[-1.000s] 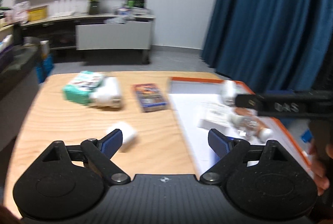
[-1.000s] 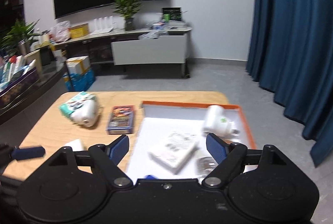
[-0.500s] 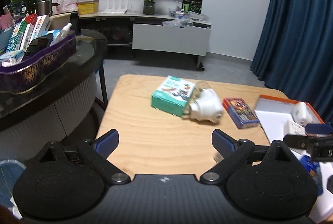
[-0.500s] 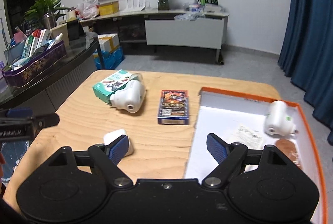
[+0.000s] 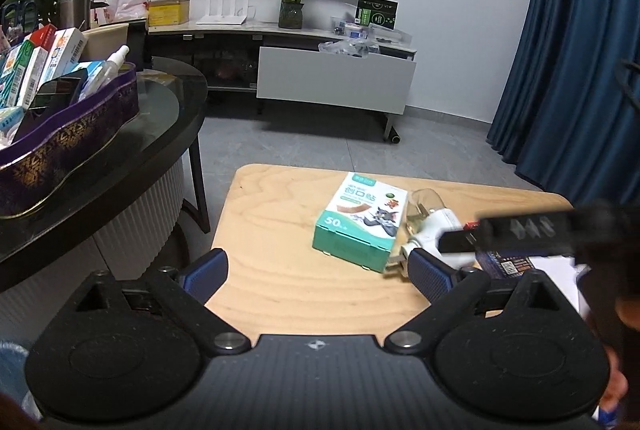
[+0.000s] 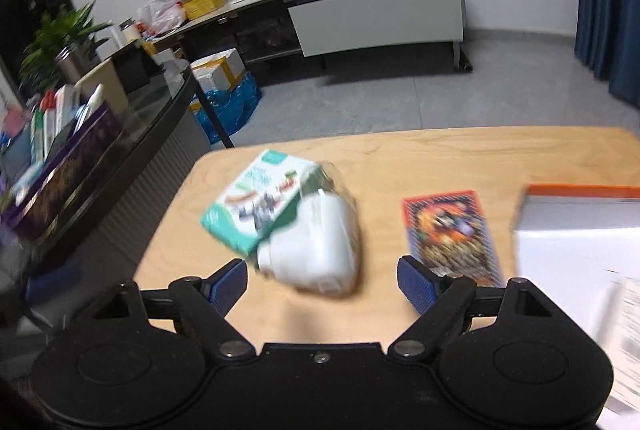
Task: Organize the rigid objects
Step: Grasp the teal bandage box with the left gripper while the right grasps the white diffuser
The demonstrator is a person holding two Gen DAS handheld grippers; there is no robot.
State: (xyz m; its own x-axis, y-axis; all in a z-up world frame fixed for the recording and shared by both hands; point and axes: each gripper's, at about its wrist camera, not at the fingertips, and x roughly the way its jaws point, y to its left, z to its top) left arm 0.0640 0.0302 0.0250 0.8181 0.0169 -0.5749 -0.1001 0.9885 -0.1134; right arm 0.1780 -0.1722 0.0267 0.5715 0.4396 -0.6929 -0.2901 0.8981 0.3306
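Lying flat, card box long axis toward wall.

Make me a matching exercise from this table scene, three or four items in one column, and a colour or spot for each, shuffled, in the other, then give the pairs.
Things:
1. bandage box
2. white bulb
3. card pack
4. tray

Descriptions:
A. orange rim, at the table's right end
B. teal and white, nearest the table's left edge
C. flat on the wood between bulb and tray
D. lying on its side against the box

Pairs: 1-B, 2-D, 3-C, 4-A
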